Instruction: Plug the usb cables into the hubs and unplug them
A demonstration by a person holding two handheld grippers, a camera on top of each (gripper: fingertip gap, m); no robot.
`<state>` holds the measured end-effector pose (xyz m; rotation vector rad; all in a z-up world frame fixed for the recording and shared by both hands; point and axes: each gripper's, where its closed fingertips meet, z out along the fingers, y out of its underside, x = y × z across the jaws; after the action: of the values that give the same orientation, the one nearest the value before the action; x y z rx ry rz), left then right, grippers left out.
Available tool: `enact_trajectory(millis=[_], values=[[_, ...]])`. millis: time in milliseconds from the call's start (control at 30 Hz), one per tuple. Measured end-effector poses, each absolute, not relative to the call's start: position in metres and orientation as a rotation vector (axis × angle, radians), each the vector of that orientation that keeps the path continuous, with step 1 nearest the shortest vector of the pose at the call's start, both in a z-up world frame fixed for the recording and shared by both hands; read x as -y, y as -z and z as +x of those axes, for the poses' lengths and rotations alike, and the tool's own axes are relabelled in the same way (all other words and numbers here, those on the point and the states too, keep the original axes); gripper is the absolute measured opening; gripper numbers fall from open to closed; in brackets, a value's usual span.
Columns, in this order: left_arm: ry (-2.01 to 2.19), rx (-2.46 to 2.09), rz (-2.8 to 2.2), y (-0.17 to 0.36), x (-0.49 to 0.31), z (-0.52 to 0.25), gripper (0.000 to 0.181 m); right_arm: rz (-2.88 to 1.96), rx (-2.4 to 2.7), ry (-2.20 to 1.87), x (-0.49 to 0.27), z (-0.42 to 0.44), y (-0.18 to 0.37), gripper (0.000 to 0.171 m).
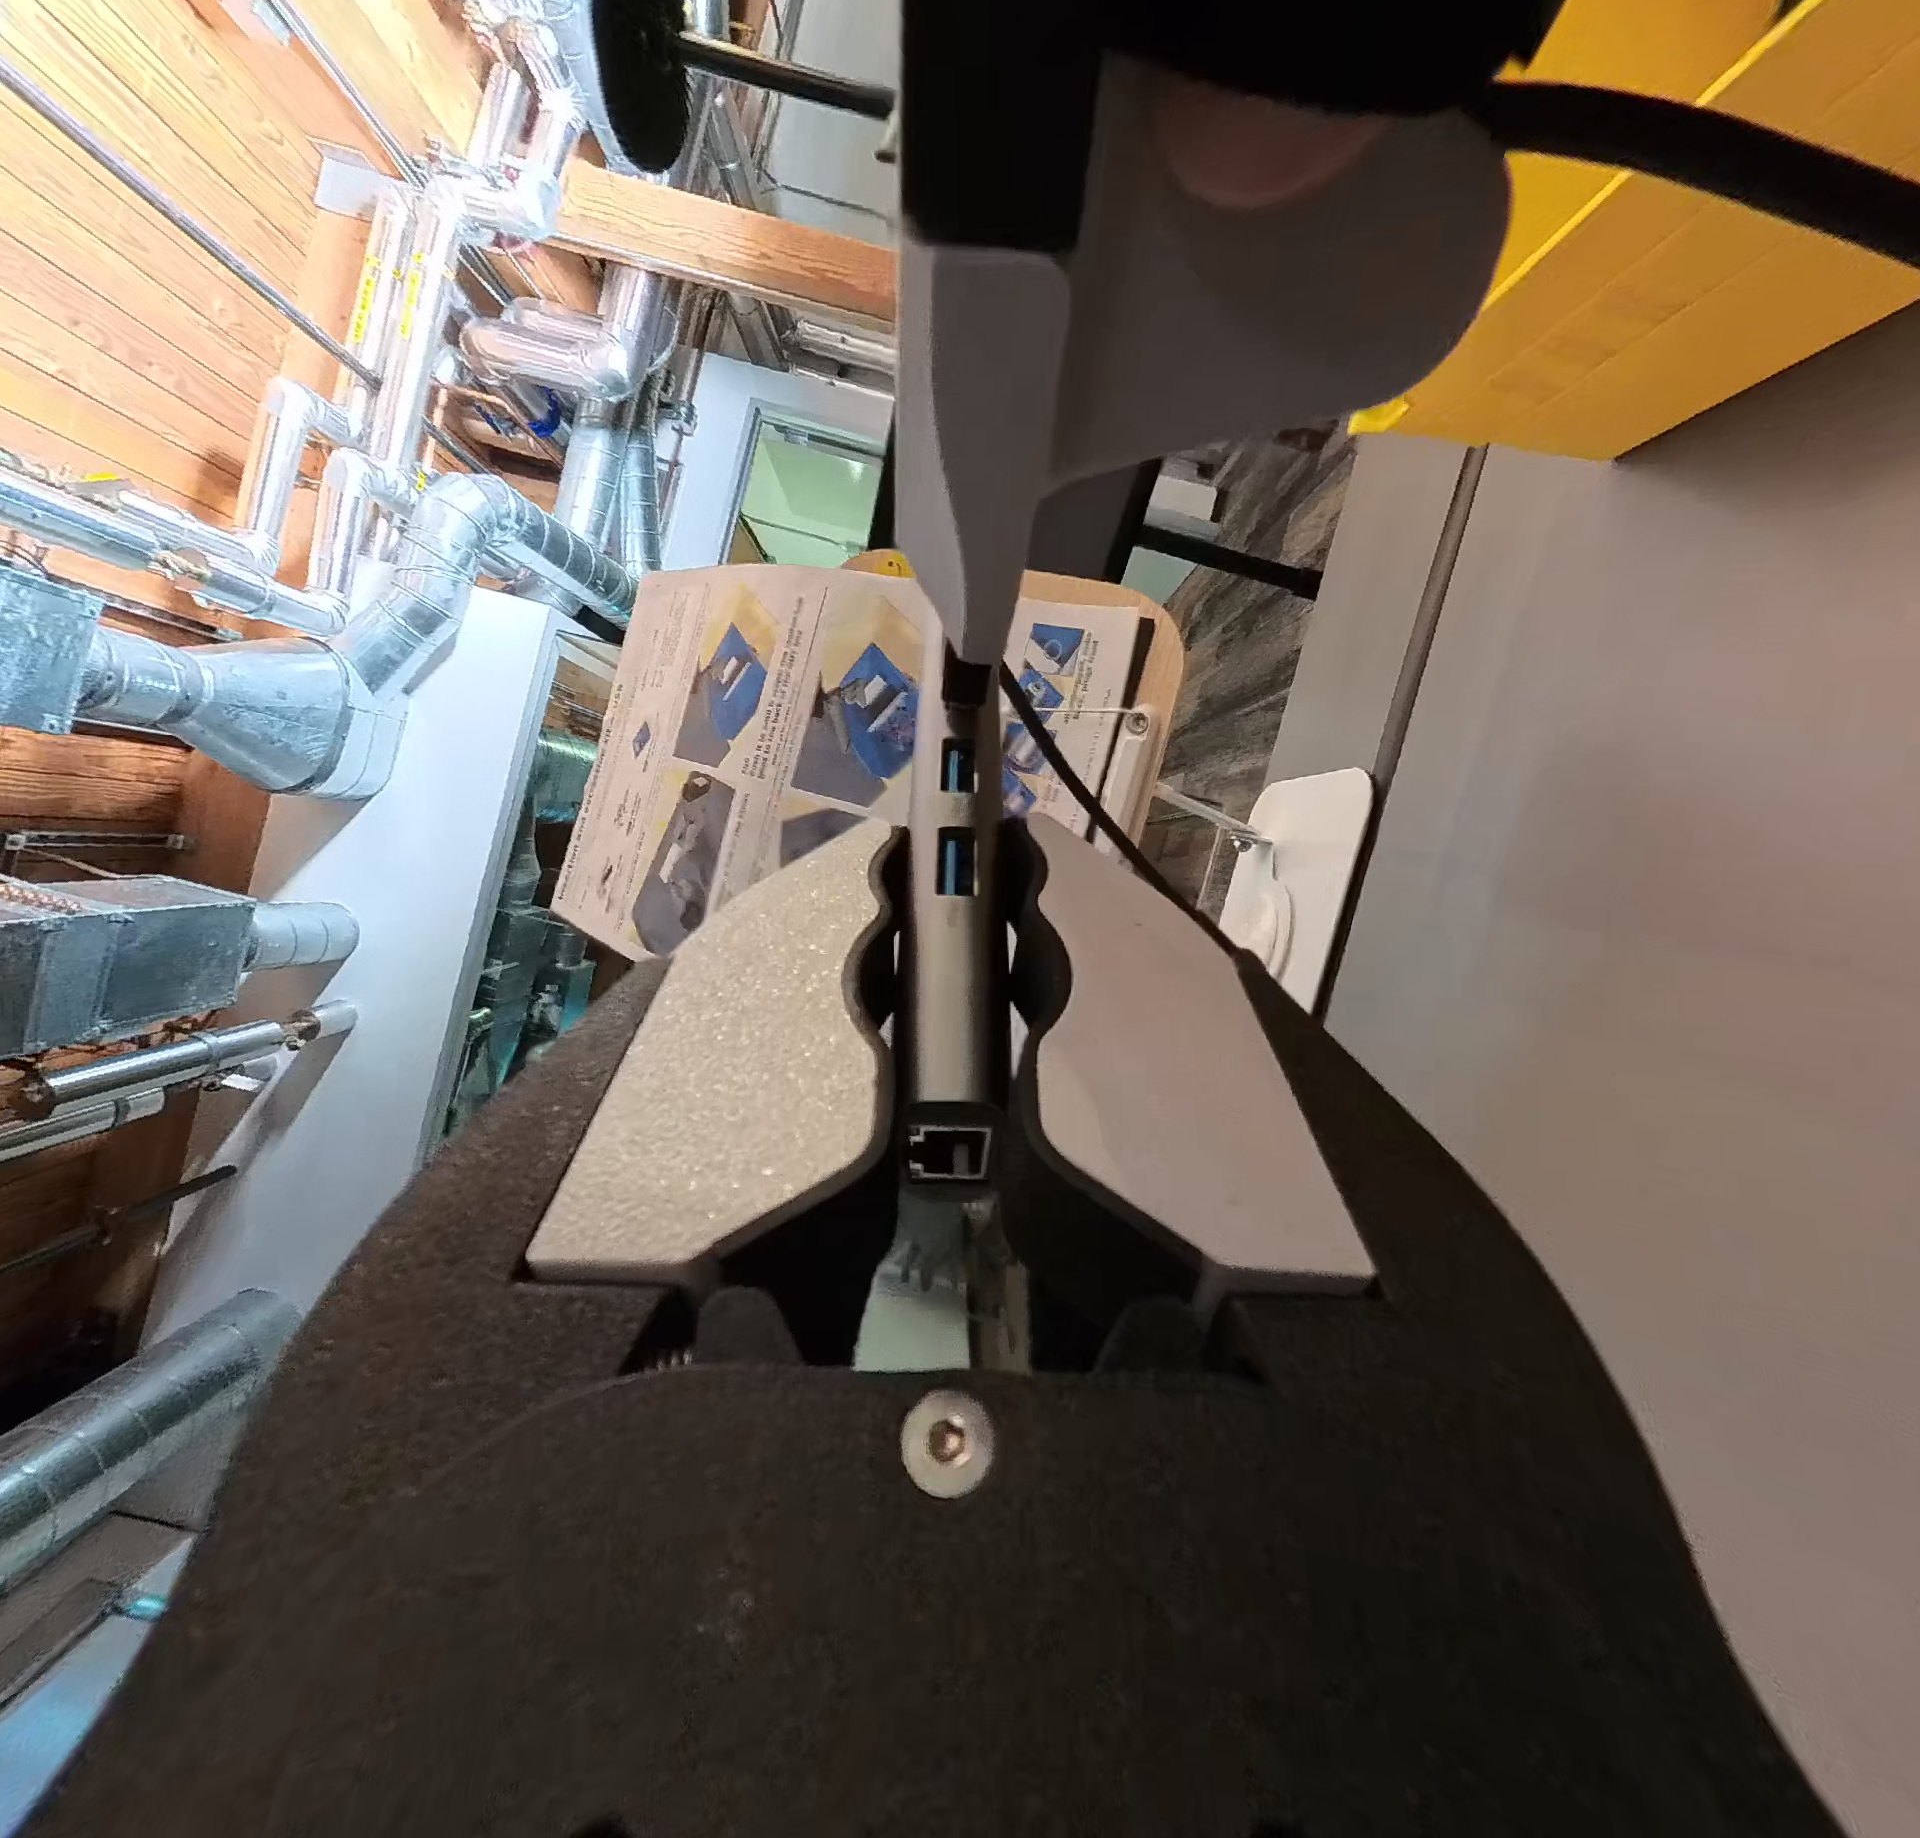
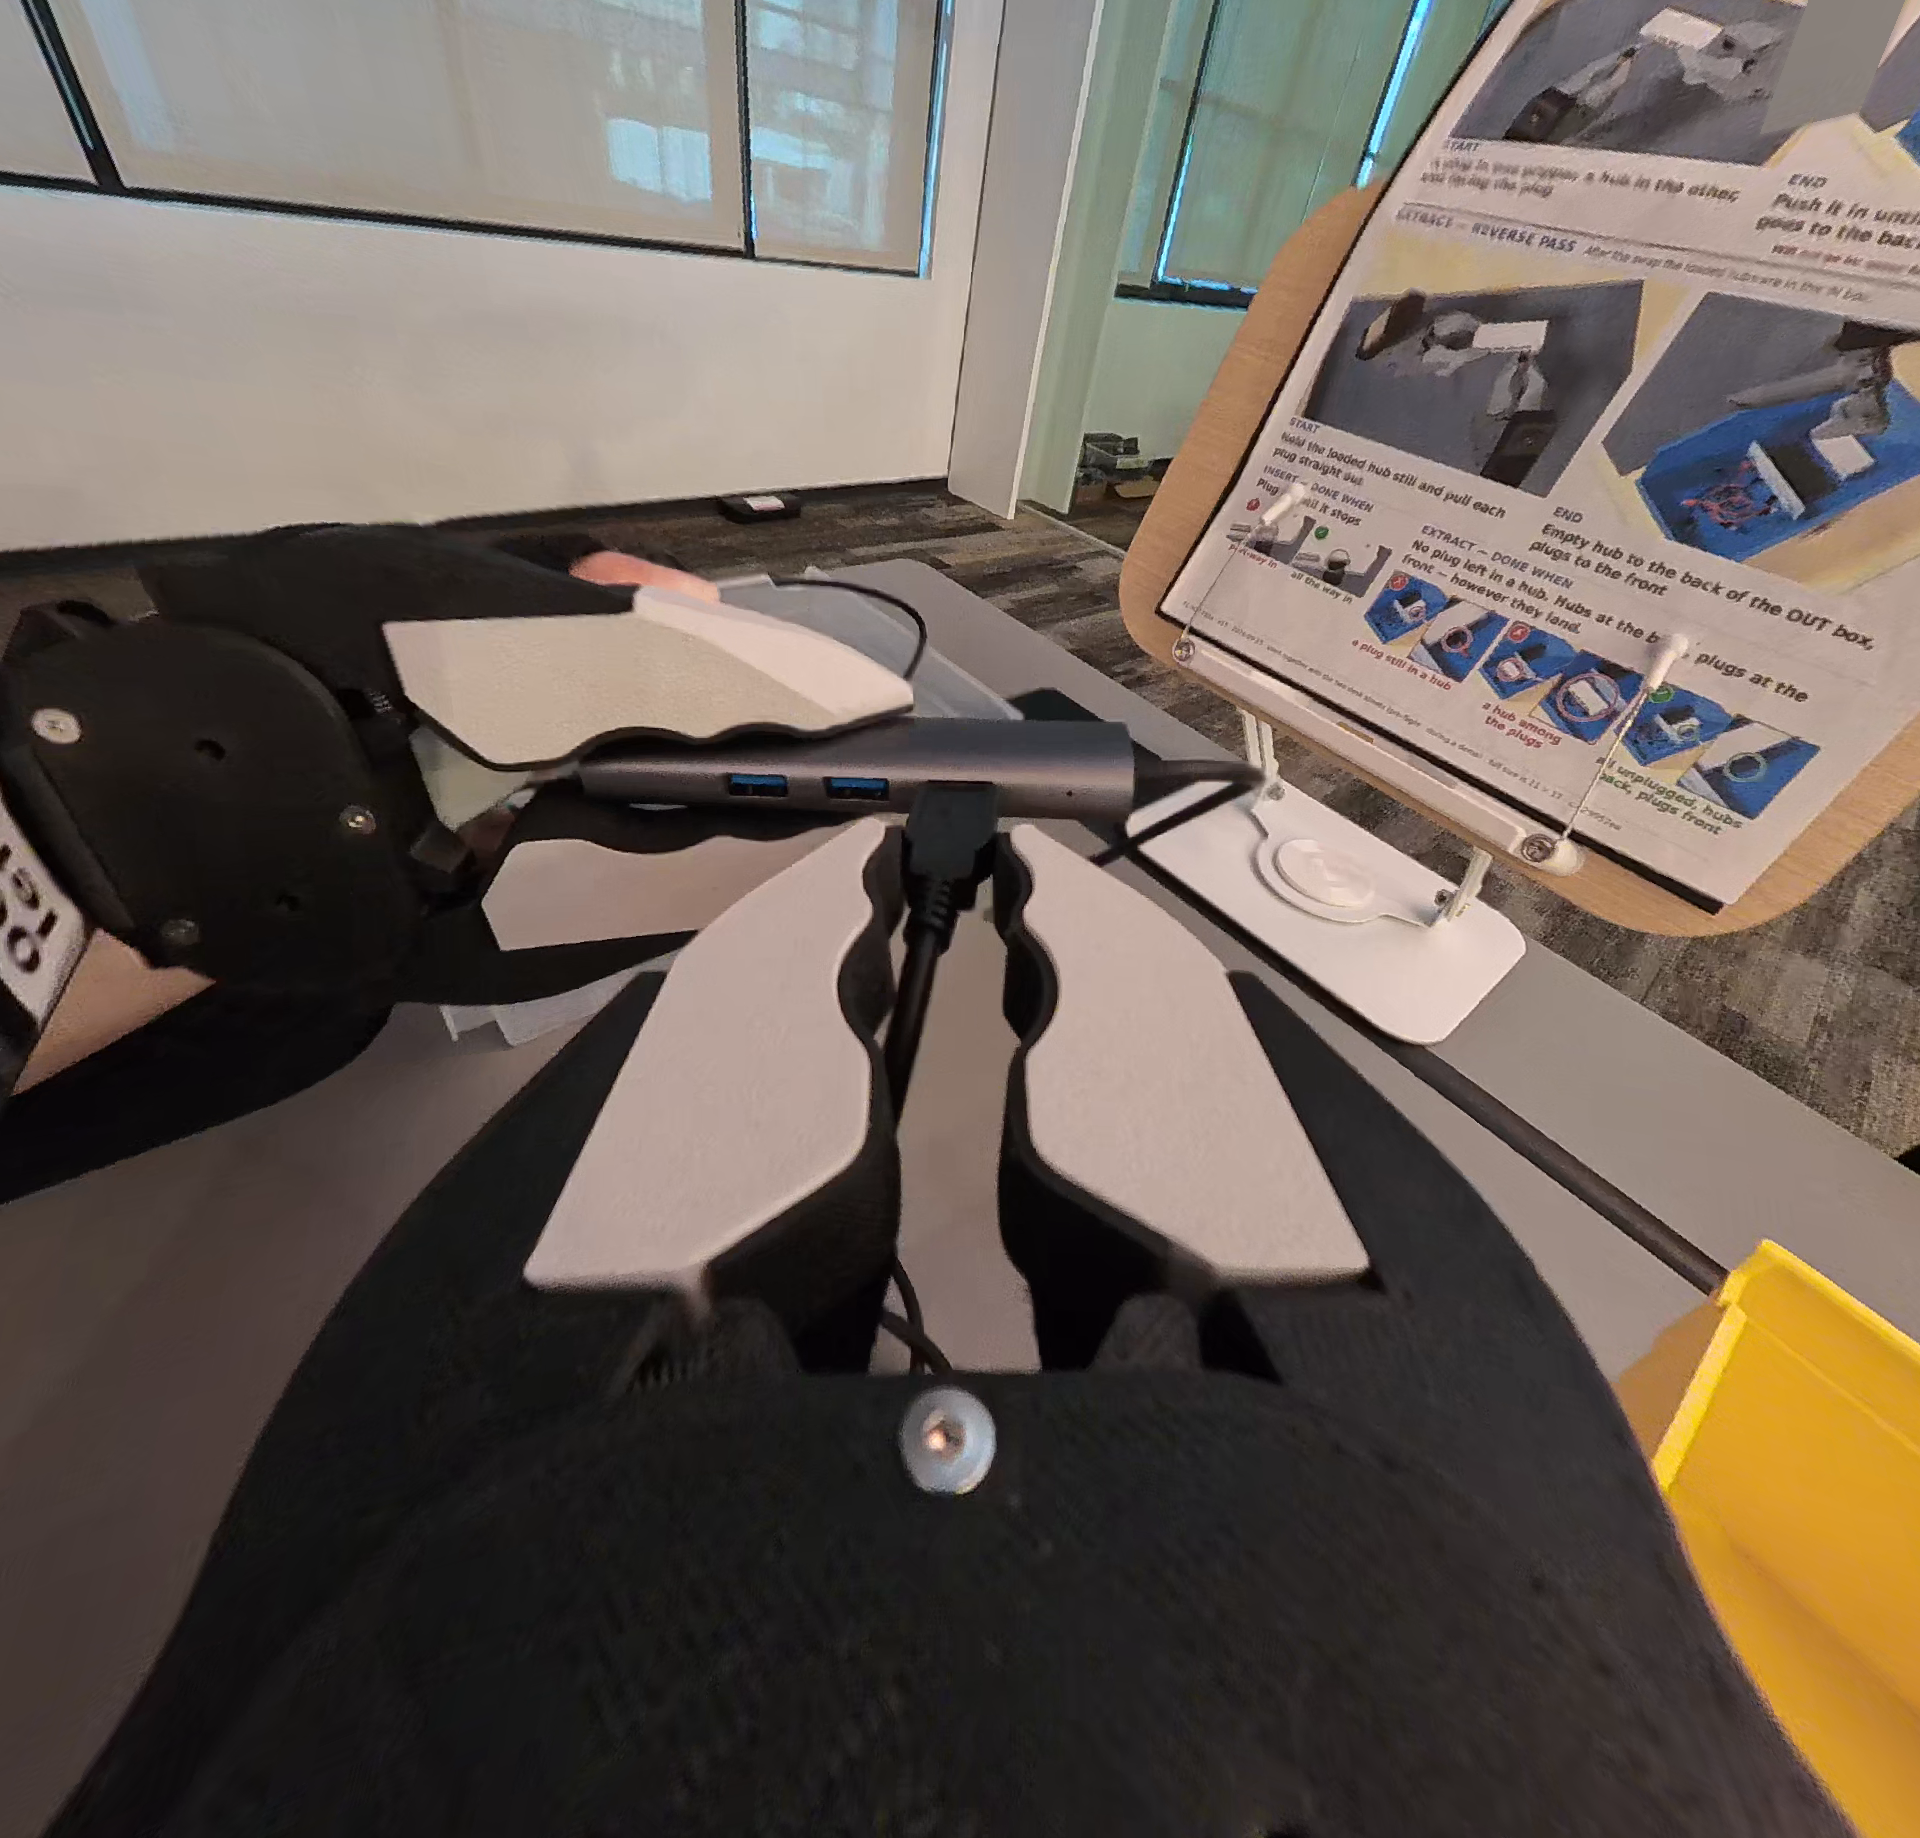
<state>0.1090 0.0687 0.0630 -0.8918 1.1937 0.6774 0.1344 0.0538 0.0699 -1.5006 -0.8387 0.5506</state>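
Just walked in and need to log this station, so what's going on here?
A person is working two handheld grippers. The left gripper is shut on a grey USB hub, holding it level above the grey table. The right gripper is shut on a black USB plug, which sits at the hub's third port. Two blue ports beside it stand empty.

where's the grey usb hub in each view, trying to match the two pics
Left wrist view: the grey usb hub stands at centre, end-on, clamped in the left tool.
Right wrist view: the hub lies crosswise just above centre, with the black plug, held by the right tool, at its side.
Shared landmark: the instruction sheet on its stand, behind the hub in both views.
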Motion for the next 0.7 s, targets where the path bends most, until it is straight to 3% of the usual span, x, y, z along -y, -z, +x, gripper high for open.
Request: enact_trajectory(millis=[367, 467, 700], values=[[-0.745, -1.198, -0.77, -0.07, -0.062, 0.111, 0.017, -1.431, 0.825, -0.628, -0.043, 0.139, -0.072, 0.019], [-0.812, -1.2, -0.734, -0.068, -0.065, 0.108, 0.016, -1.375, 0.78, -0.747, -0.026, 0.156, -0.078, 0.027], [-0.831, -1.219, -0.507, -0.065, -0.044, 0.123, 0.017, -1.393, 0.675, -1.046, -0.028, 0.196, -0.087, 0.028]])
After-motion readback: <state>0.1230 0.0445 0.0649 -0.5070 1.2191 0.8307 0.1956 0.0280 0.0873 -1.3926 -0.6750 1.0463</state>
